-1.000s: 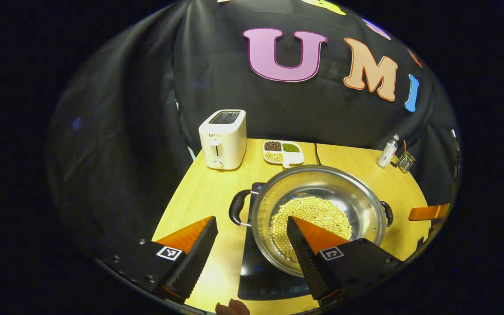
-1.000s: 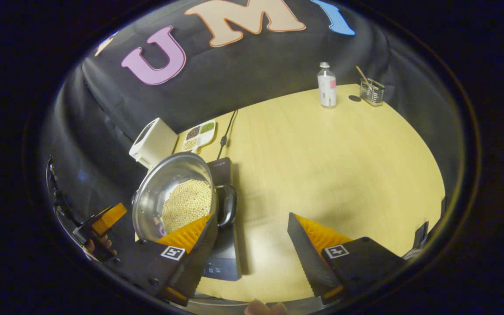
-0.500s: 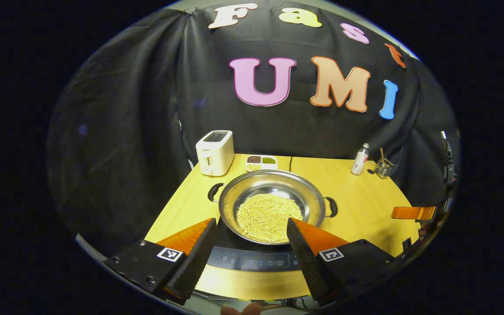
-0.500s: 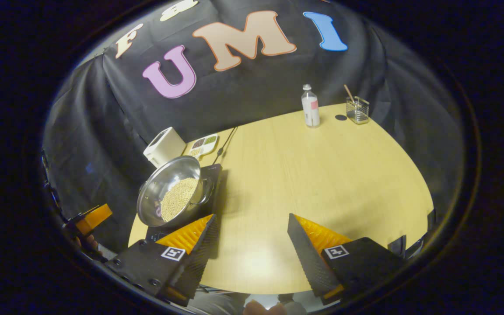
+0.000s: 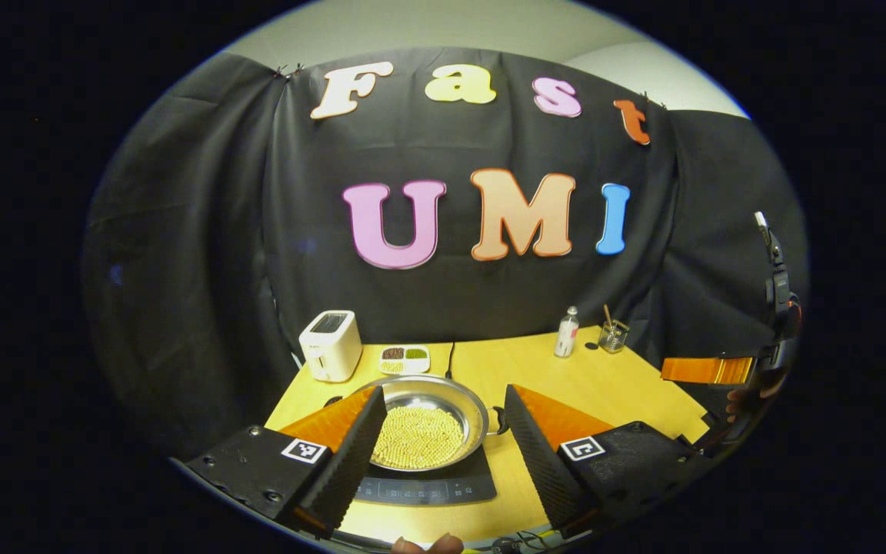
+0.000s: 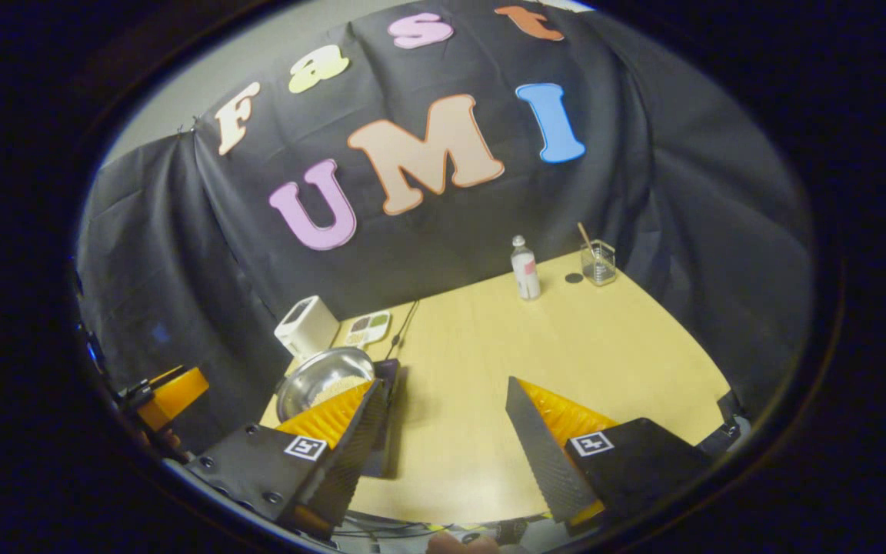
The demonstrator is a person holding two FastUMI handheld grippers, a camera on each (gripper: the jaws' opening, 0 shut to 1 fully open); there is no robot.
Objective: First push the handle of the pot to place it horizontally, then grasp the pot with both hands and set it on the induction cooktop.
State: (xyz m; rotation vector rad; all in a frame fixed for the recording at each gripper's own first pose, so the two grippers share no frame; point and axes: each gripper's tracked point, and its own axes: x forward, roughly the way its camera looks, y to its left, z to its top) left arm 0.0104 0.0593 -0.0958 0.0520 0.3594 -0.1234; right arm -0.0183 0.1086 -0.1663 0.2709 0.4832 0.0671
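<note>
Two grippers, left and right, both spread wide and holding nothing, hang off the desk's near edge. Pot sits on the cooktop at the left near corner; a careless nudge could spill its beans. No writing is legible on the toaster or bottle.

- One pot of beans
- One induction cooktop
- One toaster
- One divided dish
- One bottle
- One glass holder
- Two grippers: left gripper, right gripper
</note>
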